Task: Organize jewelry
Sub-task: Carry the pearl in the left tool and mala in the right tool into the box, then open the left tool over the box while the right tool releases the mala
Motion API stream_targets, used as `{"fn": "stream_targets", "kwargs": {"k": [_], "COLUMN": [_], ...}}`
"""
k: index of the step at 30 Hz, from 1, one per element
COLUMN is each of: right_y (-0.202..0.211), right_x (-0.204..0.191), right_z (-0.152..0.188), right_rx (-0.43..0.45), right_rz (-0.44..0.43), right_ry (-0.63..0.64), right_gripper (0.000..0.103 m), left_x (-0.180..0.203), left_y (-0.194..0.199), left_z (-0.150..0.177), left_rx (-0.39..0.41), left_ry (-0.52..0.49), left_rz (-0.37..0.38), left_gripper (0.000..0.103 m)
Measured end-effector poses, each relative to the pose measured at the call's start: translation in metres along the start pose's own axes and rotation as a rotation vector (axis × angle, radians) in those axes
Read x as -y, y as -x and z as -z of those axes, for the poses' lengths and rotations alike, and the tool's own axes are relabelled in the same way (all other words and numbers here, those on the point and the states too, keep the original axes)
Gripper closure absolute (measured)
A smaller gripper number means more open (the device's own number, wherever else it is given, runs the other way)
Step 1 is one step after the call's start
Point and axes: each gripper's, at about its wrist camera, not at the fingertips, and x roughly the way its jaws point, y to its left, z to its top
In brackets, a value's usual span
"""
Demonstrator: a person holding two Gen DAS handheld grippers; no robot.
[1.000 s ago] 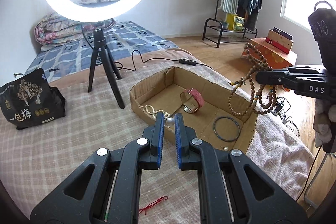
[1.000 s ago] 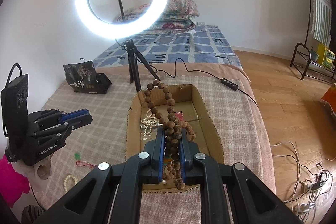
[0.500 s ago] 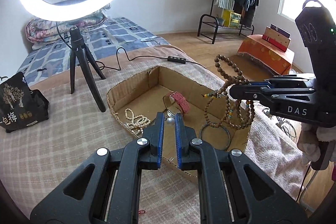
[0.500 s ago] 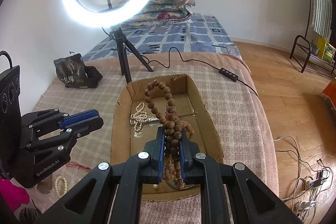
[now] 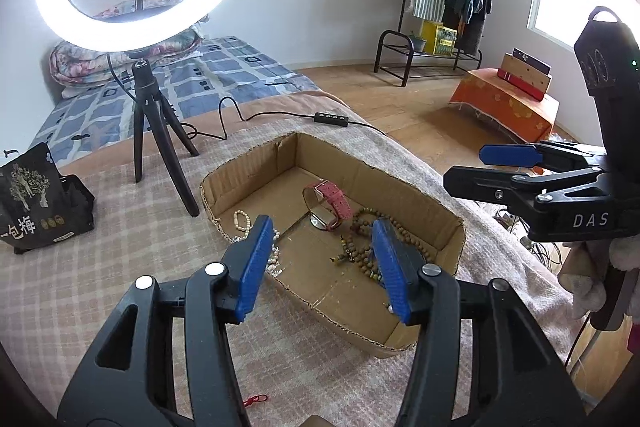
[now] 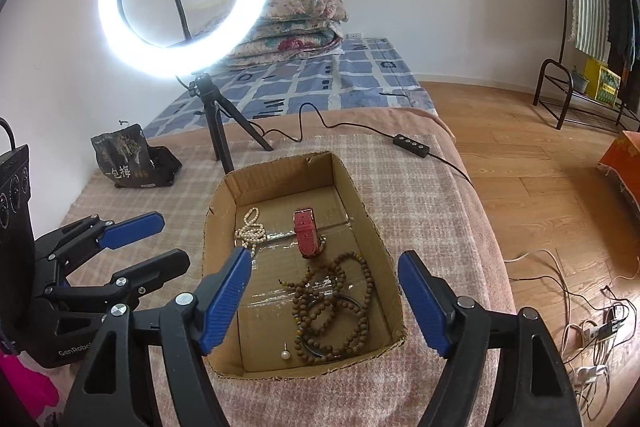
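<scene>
An open cardboard box [image 5: 248, 171] [image 6: 280, 179] lies on the checked blanket. Inside it are a pink-strapped watch [image 5: 332, 199] [image 6: 305, 231], a white bead bracelet [image 5: 242, 221] [image 6: 250, 231], a long string of brown wooden beads [image 5: 360, 247] [image 6: 332, 311] and a small pearl [image 6: 285, 355]. A dark bangle [image 6: 352, 301] is mostly hidden under the wooden beads. My right gripper [image 6: 322, 267] [image 5: 472, 169] hangs over the box's near end, jaws opening, nothing between them. My left gripper [image 5: 320, 239] [image 6: 168, 243] is at the box's left side, jaws opening and empty.
A lit ring light on a black tripod [image 5: 160, 131] [image 6: 216, 131] stands behind the box, its cable and controller [image 5: 330, 117] trailing right. A black bag [image 5: 36, 199] sits far left. A red thread [image 5: 256, 399] lies near me. Cables [image 6: 592, 327] litter the floor beyond the bed's right edge.
Both grippers went from shut to open. The wooden beads left the right gripper and now lie in the box. The pearl is gone from the left gripper's pads.
</scene>
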Motion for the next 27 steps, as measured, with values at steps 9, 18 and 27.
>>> {"fn": "stream_targets", "kwargs": {"k": [9,18,27], "right_y": [0.023,0.048,0.074], "right_x": [-0.005,-0.031,-0.065], "right_z": [0.002,0.007,0.017], "right_rx": [0.015,0.032,0.067], "right_rz": [0.023,0.016,-0.004], "right_ry": [-0.030,0.003,0.038], "right_gripper": [0.012,0.010,0.005], "left_x": [-0.006,-0.019,-0.032], "left_y": [0.031,0.078,0.142], "left_z": [0.001,0.005,0.017], "left_rx": [0.017,0.053,0.115], "left_ry": [-0.008,-0.008,0.002], "left_rz": [-0.032,-0.088,-0.162], "left_gripper": [0.050,0.050,0.050]}}
